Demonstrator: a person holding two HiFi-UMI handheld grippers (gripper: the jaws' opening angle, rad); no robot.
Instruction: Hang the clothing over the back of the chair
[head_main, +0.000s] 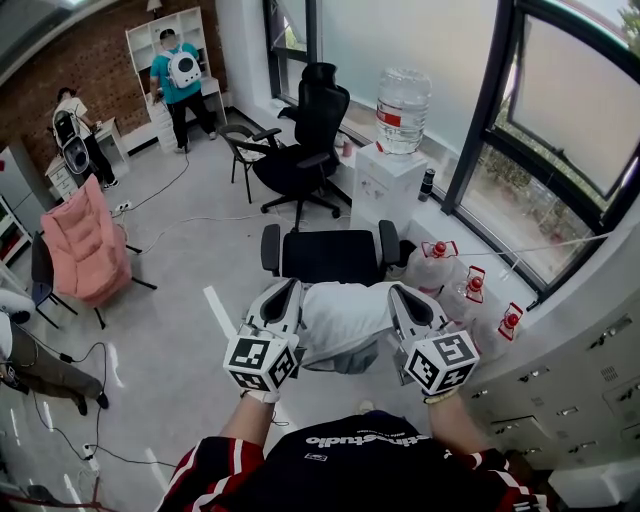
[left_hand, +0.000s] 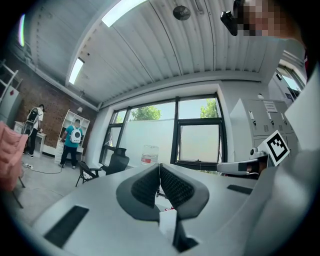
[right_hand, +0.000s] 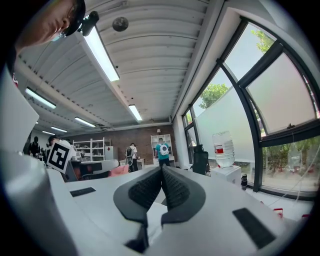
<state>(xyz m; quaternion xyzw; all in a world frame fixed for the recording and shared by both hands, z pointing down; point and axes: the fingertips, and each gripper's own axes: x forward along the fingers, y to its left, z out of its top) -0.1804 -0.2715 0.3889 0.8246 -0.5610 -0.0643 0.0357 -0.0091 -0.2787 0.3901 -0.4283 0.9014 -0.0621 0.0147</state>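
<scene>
A pale grey-white piece of clothing hangs bunched between my two grippers, at chest height. My left gripper pinches its left edge and my right gripper its right edge. Just beyond it stands a black chair with two armrests. In the left gripper view the pads are pressed together, and a strip of white cloth shows beneath them. The right gripper view shows the same: pads together, with white cloth below. Both grippers point level.
A black office chair stands farther back, by a water jug on a white dispenser. Water bottles lie on the floor along the window wall. Grey cabinets are on the right, a pink chair on the left. Two people stand at the far shelves.
</scene>
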